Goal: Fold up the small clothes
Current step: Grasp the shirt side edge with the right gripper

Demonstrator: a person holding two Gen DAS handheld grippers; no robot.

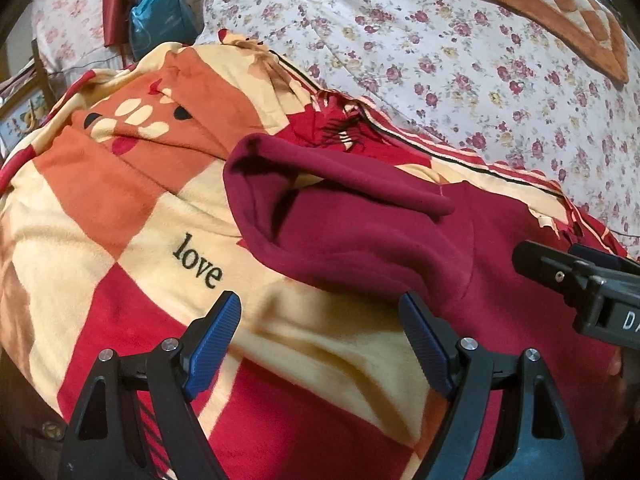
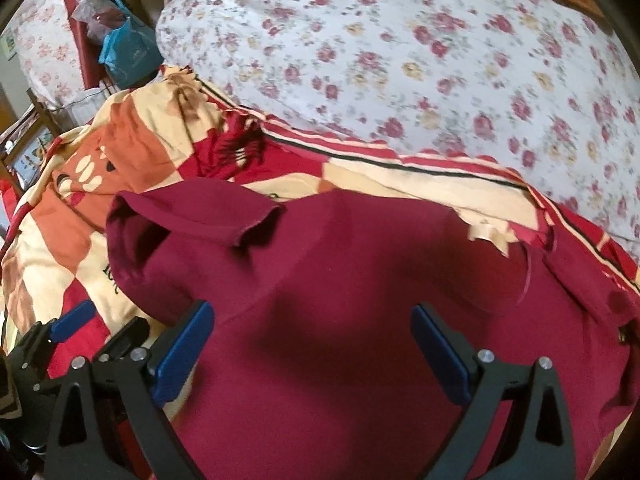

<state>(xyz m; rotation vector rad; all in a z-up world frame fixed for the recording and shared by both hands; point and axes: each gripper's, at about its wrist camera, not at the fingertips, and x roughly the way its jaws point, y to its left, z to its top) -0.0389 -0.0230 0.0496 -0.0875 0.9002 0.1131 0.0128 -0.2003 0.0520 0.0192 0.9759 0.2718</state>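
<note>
Here, maroon shirt lengthwise left-right, sleeve leftward.

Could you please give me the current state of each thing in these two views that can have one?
Maroon shirt: lying spread on the blanket, one sleeve folded over, not yet folded up.
Left gripper: open, over the blanket at the shirt's edge, holding nothing.
Right gripper: open, over the shirt, holding nothing.
Checked blanket: spread on the bed, rumpled.
Teal bag: standing upright behind the blanket.
</note>
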